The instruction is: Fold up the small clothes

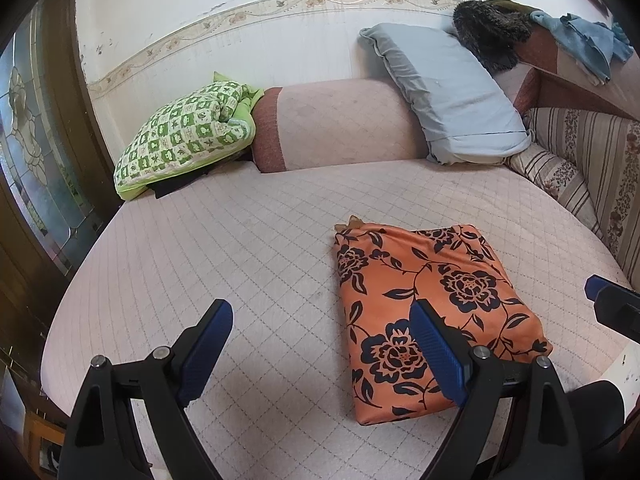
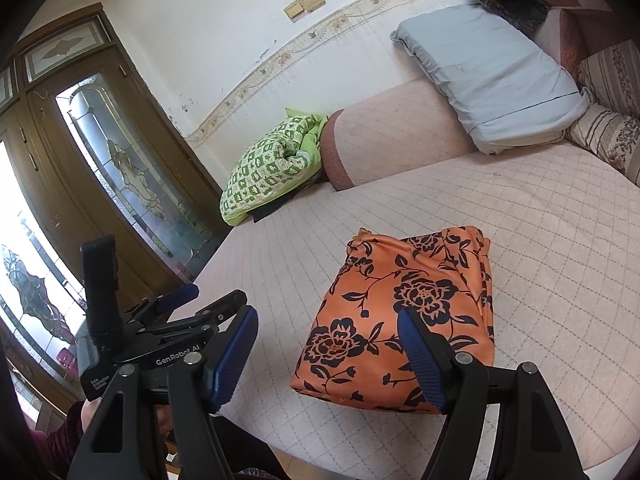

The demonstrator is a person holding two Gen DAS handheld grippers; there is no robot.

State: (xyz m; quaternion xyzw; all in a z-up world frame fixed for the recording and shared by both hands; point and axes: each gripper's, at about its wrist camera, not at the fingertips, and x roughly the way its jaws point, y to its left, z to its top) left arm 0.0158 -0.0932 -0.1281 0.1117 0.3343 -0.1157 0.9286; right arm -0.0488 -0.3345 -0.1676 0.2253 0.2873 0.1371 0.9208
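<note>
An orange garment with black flowers (image 1: 432, 312) lies folded into a thick rectangle on the pink quilted bed (image 1: 240, 240); it also shows in the right wrist view (image 2: 404, 312). My left gripper (image 1: 320, 320) is open and empty, held above the bed just left of the garment, its right finger in front of the garment's near part. My right gripper (image 2: 326, 328) is open and empty, held above the bed's near edge in front of the garment. The left gripper shows at the left of the right wrist view (image 2: 208, 296), and the right gripper's tip shows at the left view's right edge (image 1: 600, 288).
A green checked quilt (image 1: 184, 136) lies at the back left. A pink bolster (image 1: 336, 128) and a grey-blue pillow (image 1: 448, 92) lie along the wall. A striped cushion (image 1: 580, 160), a dark furry item (image 1: 492, 32) and blue cloth (image 1: 584, 44) are at the right. A wooden glass door (image 2: 120, 168) stands left.
</note>
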